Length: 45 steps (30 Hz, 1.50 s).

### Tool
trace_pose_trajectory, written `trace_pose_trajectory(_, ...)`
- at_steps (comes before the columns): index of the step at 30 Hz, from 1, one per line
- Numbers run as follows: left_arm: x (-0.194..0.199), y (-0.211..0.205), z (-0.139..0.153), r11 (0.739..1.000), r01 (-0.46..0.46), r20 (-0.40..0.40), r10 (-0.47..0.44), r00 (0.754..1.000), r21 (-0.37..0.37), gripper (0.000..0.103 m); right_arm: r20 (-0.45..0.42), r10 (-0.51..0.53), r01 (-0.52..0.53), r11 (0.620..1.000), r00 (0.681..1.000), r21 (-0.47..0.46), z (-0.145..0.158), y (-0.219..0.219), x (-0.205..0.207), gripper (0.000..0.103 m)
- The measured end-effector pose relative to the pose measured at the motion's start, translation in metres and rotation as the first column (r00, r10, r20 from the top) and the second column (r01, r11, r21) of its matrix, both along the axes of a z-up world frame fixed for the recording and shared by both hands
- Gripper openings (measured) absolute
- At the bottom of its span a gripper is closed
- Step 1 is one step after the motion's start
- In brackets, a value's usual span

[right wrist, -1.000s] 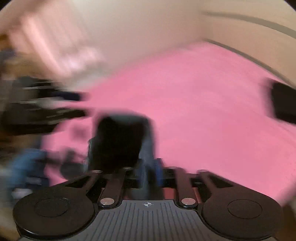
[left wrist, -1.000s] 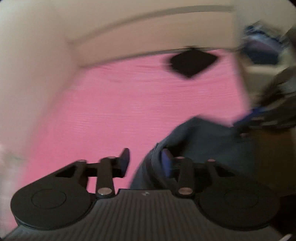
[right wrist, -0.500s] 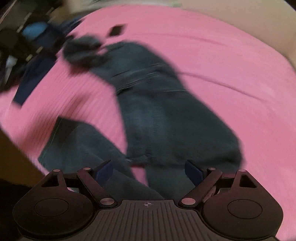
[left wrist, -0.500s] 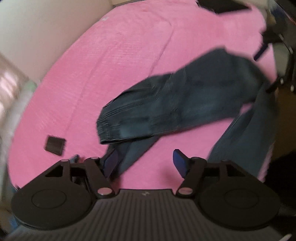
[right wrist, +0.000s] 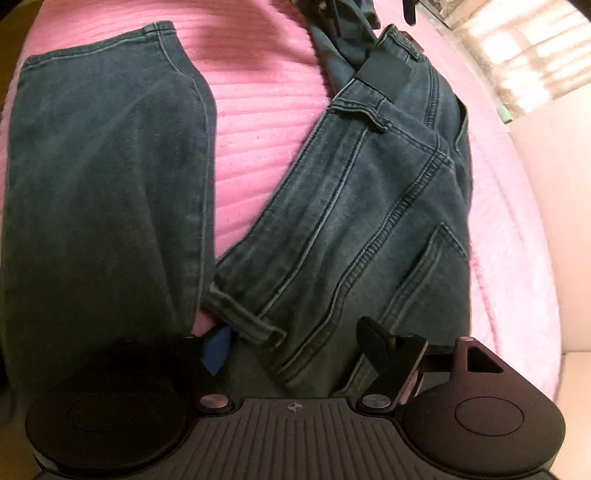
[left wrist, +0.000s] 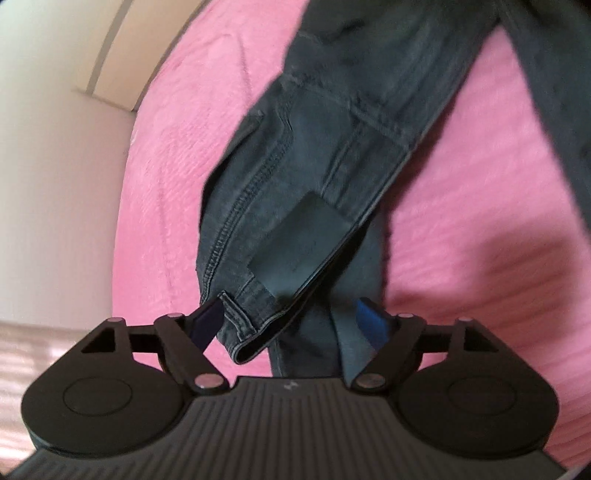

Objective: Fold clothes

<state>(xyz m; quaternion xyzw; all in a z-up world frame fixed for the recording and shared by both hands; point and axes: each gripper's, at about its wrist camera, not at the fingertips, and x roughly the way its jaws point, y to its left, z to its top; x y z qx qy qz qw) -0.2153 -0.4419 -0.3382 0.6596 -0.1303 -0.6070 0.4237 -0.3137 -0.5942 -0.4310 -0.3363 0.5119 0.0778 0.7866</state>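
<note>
Dark blue jeans (left wrist: 314, 166) lie on the pink bedspread (left wrist: 480, 206). My left gripper (left wrist: 290, 325) is open, low over one end of the waistband, and the belt-loop corner (left wrist: 236, 317) sits between its blue pads. A dark patch (left wrist: 299, 243) marks the waistband just ahead. In the right wrist view the jeans (right wrist: 351, 221) spread seat-up, one leg (right wrist: 103, 166) lying to the left. My right gripper (right wrist: 299, 350) is open over the near waistband end, with denim between its fingers. The same patch (right wrist: 384, 74) shows far up the band.
A pale wall (left wrist: 55, 184) borders the bed on the left of the left wrist view. In the right wrist view a bright window area (right wrist: 535, 66) and a beige surface (right wrist: 554, 240) lie past the bedspread's (right wrist: 258, 129) right edge. Dark gear (right wrist: 325, 9) shows at the top.
A second ago both grippers held the jeans in the air. They let go, the jeans dropped onto the bed, and both grippers have come down open onto the waistband ends.
</note>
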Motion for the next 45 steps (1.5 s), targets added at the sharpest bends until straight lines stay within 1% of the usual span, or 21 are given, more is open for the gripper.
trace_pose_trajectory(2, 0.005, -0.011, -0.011, 0.999, 0.038, 0.031, -0.037, 0.999, -0.022, 0.076, 0.003, -0.037, 0.037, 0.997, 0.999, 0.071, 0.009, -0.011, -0.014, 0.073)
trace_pose_trajectory(4, 0.007, -0.022, -0.015, 0.998, 0.063, 0.043, -0.062, 0.997, -0.028, 0.076, 0.008, -0.076, 0.074, 0.988, 0.997, 0.138, 0.019, -0.021, -0.028, 0.037)
trace_pose_trajectory(6, 0.009, -0.032, -0.016, 0.995, 0.094, 0.059, -0.092, 0.994, -0.027, 0.078, 0.046, -0.135, 0.124, 0.974, 0.990, 0.192, 0.044, -0.028, -0.047, 0.025)
trace_pose_trajectory(9, 0.016, -0.039, -0.008, 0.989, 0.146, 0.063, -0.145, 0.987, -0.014, 0.083, 0.122, -0.274, 0.226, 0.924, 0.954, 0.307, 0.095, -0.046, -0.074, 0.020)
trace_pose_trajectory(12, 0.030, -0.041, 0.003, 0.987, 0.162, 0.060, -0.161, 0.985, -0.008, 0.080, 0.172, -0.417, 0.320, 0.854, 0.892, 0.411, 0.133, -0.063, -0.097, 0.019)
trace_pose_trajectory(14, 0.039, -0.046, 0.008, 0.990, 0.142, 0.043, -0.142, 0.989, -0.004, 0.059, 0.195, -0.509, 0.371, 0.794, 0.838, 0.481, 0.159, -0.075, -0.112, 0.018)
trace_pose_trajectory(15, 0.040, -0.052, 0.013, 0.992, 0.128, 0.032, -0.128, 0.991, -0.004, 0.031, 0.203, -0.554, 0.393, 0.762, 0.807, 0.515, 0.172, -0.081, -0.120, 0.018)
trace_pose_trajectory(16, 0.041, -0.057, 0.019, 0.993, 0.114, 0.021, -0.114, 0.993, -0.004, 0.013, 0.209, -0.597, 0.412, 0.727, 0.774, 0.549, 0.185, -0.087, -0.128, 0.018)
trace_pose_trajectory(18, 0.044, -0.068, 0.031, 0.996, 0.086, 0.000, -0.086, 0.996, -0.003, 0.007, 0.213, -0.679, 0.443, 0.652, 0.702, 0.616, 0.210, -0.098, -0.143, 0.017)
trace_pose_trajectory(21, 0.039, -0.087, 0.081, 0.995, 0.064, -0.051, -0.068, 0.996, -0.080, 0.007, 0.193, -0.795, 0.478, 0.518, 0.574, 0.709, 0.250, -0.112, -0.172, 0.014)
trace_pose_trajectory(23, 0.032, -0.103, 0.128, 0.990, 0.072, -0.087, -0.083, 0.993, -0.125, 0.007, 0.183, -0.855, 0.494, 0.441, 0.484, 0.749, 0.275, -0.111, -0.193, 0.007)
trace_pose_trajectory(25, 0.021, -0.121, 0.169, 0.983, 0.110, -0.096, -0.125, 0.988, -0.149, 0.006, 0.171, -0.911, 0.504, 0.356, 0.377, 0.787, 0.300, -0.111, -0.232, 0.007)
trace_pose_trajectory(29, -0.024, -0.168, 0.243, 0.965, 0.218, -0.118, -0.236, 0.965, -0.148, 0.006, 0.160, -0.967, 0.502, 0.240, 0.197, 0.831, 0.335, -0.101, -0.288, 0.007)
trace_pose_trajectory(32, -0.076, -0.204, 0.279, 0.949, 0.296, -0.136, -0.309, 0.941, -0.106, 0.006, 0.120, -0.991, 0.476, 0.136, 0.064, 0.869, 0.349, -0.104, -0.341, 0.007)
trace_pose_trajectory(34, -0.121, -0.232, 0.293, 0.934, 0.347, -0.145, -0.355, 0.923, -0.080, 0.006, 0.103, -0.995, 0.459, 0.088, -0.008, 0.884, 0.354, -0.118, -0.385, 0.007)
trace_pose_trajectory(36, -0.165, -0.263, 0.295, 0.920, 0.387, -0.141, -0.392, 0.909, -0.067, 0.006, 0.082, -0.994, 0.445, 0.040, -0.076, 0.895, 0.354, -0.142, -0.431, 0.007)
trace_pose_trajectory(39, -0.232, -0.326, 0.275, 0.919, 0.393, -0.174, -0.391, 0.904, -0.021, 0.006, 0.040, -0.986, 0.438, -0.035, -0.162, 0.898, 0.341, -0.192, -0.500, 0.007)
trace_pose_trajectory(41, -0.282, -0.377, 0.249, 0.926, 0.376, -0.217, -0.363, 0.906, 0.023, 0.007, -0.015, -0.978, 0.451, -0.109, -0.208, 0.886, 0.310, -0.235, -0.535, 0.008)
trace_pose_trajectory(43, -0.335, -0.438, 0.206, 0.943, 0.320, -0.270, -0.287, 0.919, 0.089, 0.014, -0.079, -0.964, 0.467, -0.195, -0.255, 0.863, 0.268, -0.282, -0.566, 0.009)
trace_pose_trajectory(44, -0.356, -0.464, 0.185, 0.951, 0.274, -0.301, -0.222, 0.927, 0.142, 0.020, -0.106, -0.956, 0.482, -0.233, -0.275, 0.845, 0.248, -0.303, -0.580, 0.012)
trace_pose_trajectory(45, -0.371, -0.487, 0.167, 0.957, 0.225, -0.334, -0.155, 0.930, 0.183, 0.037, -0.117, -0.952, 0.528, -0.256, -0.282, 0.810, 0.229, -0.319, -0.587, 0.036)
